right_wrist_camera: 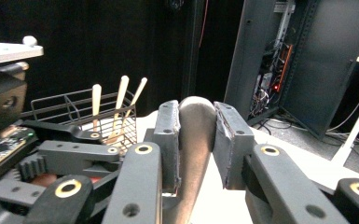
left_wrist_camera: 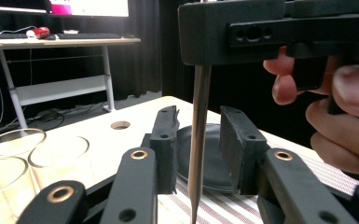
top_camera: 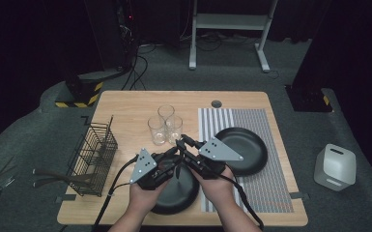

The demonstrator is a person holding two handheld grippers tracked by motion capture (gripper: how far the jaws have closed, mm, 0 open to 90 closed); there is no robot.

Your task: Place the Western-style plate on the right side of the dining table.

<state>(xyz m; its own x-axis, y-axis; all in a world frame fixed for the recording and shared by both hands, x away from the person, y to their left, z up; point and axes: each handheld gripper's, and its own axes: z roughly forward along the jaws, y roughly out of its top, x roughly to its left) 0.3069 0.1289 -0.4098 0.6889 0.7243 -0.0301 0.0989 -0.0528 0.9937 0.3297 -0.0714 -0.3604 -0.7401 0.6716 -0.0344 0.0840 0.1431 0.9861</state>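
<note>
The right hand-held gripper (right_wrist_camera: 193, 154) is closing its two black jaws on the rounded end of a grey metal utensil handle (right_wrist_camera: 193, 140), which is sitting squeezed between the pads. In the left gripper view the same piece is hanging down as a thin metal shaft (left_wrist_camera: 199, 140) from the right tool's body, passing through the gap of the left hand-held gripper (left_wrist_camera: 198, 149). The left jaws are standing apart on either side of the shaft, apparently without touching it, though the angle is making that hard to confirm.

From the high view both tools are meeting over the near middle of the tabletop (top_camera: 125, 104), above a dark plate (top_camera: 174, 195); the utensil itself is too small there to pick out.

The piece is looking stiff, smooth and light, so it is likely to pivot or slide in a single grip. The flat, broader handle end is offering the surer hold; the narrow shaft is more slippery and would want the pads square across it. Three glasses (top_camera: 165, 124) standing just beyond are fragile, so swinging the shaft near them is risky.
</note>
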